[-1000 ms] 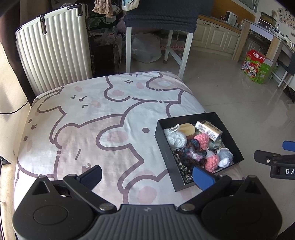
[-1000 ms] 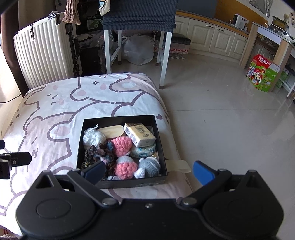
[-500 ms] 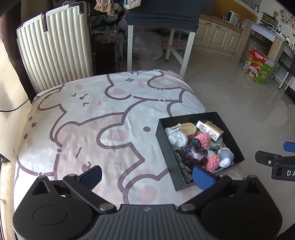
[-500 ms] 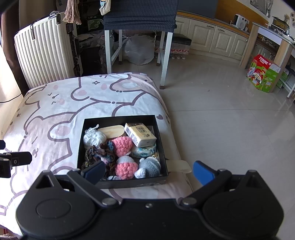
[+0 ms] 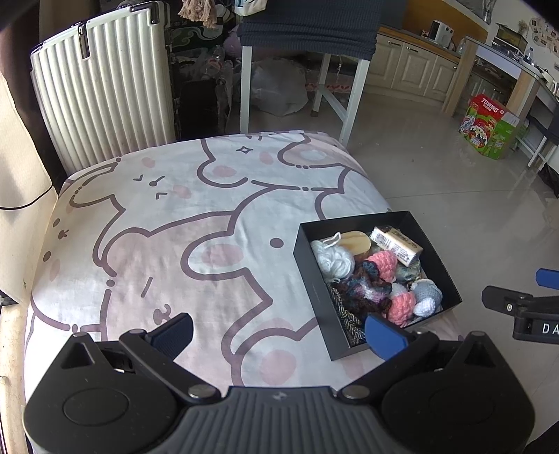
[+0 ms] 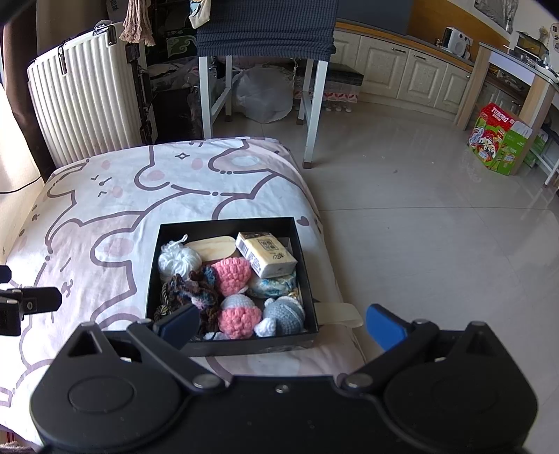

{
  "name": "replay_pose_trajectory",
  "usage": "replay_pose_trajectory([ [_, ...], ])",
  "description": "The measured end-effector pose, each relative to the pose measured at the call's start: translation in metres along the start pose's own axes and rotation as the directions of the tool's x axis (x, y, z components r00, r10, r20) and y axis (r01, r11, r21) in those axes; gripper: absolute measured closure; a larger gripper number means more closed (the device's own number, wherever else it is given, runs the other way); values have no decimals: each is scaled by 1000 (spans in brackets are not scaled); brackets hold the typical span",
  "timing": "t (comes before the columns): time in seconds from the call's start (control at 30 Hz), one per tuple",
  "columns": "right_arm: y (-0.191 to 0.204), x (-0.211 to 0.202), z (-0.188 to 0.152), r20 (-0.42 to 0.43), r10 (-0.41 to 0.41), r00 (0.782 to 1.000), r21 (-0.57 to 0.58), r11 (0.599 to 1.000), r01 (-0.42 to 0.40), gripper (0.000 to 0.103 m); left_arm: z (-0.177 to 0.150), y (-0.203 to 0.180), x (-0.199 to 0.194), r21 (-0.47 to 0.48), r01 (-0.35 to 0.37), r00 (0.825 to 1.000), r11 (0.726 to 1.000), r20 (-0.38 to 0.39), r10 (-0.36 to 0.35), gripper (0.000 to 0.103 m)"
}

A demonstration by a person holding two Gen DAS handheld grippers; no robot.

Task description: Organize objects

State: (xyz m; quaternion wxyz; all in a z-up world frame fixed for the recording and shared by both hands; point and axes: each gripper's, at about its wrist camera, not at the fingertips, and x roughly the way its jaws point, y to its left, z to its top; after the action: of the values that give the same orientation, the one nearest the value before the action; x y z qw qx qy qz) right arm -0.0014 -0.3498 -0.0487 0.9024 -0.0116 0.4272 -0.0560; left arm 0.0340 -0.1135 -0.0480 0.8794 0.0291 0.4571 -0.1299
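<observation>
A black box point(image 6: 223, 223) sits on the right part of a cushion with a cartoon print point(image 5: 167, 223). It holds a white yarn ball point(image 6: 179, 260), a wooden piece point(image 6: 213, 246), a tissue pack point(image 6: 265, 253), two pink crochet pieces point(image 6: 231, 276), a grey-blue crochet piece point(image 6: 283, 314) and dark yarn point(image 6: 190, 291). The box also shows in the left wrist view point(image 5: 311, 279). My left gripper point(image 5: 278, 331) is open and empty above the cushion's front. My right gripper point(image 6: 281, 323) is open and empty above the box's front edge.
A white ribbed suitcase point(image 5: 104, 90) stands behind the cushion. A chair with a dark cover point(image 6: 265, 31) stands on the tiled floor point(image 6: 436, 227). A colourful carton point(image 6: 499, 139) stands at the far right. A cream strap point(image 6: 337, 314) sticks out beside the box.
Both views have shifted slightly, as if the grippers drew back a little. The box and its contents have not moved. Both grippers stay open.
</observation>
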Motion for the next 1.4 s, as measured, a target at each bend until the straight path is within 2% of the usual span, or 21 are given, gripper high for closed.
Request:
replay_pose_trajectory([
  [1.4,0,0,0,0,1,1000,4,1000,-1,0,-1,-3,1,3,10,1000,1000,-3,-10,0],
])
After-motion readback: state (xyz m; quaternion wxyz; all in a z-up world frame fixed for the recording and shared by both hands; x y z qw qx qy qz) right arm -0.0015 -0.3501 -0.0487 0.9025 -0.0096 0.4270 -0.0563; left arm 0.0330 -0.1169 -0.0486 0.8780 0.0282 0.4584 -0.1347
